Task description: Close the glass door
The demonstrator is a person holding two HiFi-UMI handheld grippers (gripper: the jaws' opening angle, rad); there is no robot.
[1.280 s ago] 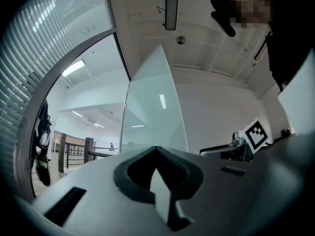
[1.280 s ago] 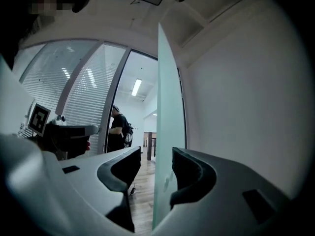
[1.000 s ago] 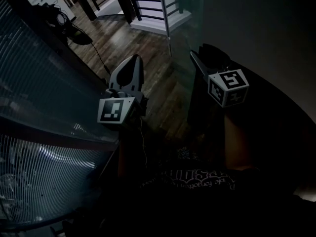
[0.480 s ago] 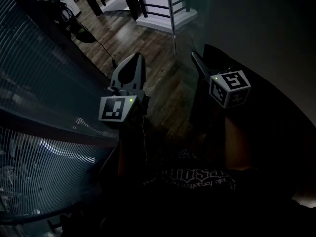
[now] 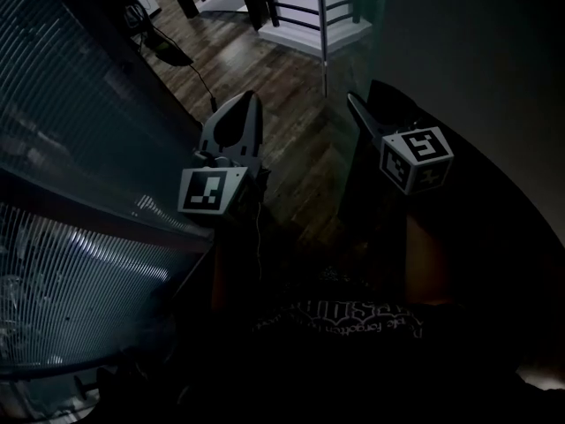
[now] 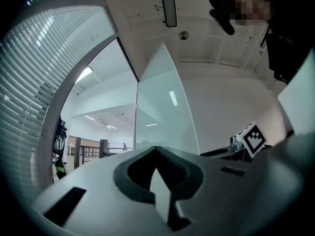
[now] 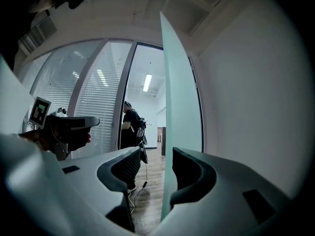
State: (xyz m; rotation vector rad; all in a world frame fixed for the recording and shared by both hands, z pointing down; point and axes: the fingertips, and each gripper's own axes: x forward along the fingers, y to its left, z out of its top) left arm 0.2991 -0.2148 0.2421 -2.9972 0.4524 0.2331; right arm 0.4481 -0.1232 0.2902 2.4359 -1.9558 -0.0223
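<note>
Here our right gripper straddles the edge of the glass door, jaws wide, while our left gripper is pinched together and empty, and a person stands at eleven o'clock.

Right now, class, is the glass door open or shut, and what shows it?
Open. The free edge of the glass door stands between the parted jaws of the right gripper, with open doorway beside it.

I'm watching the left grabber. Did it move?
Yes, a little: the left gripper sits further left of the white platform than before, though the whole view shifted too.
</note>
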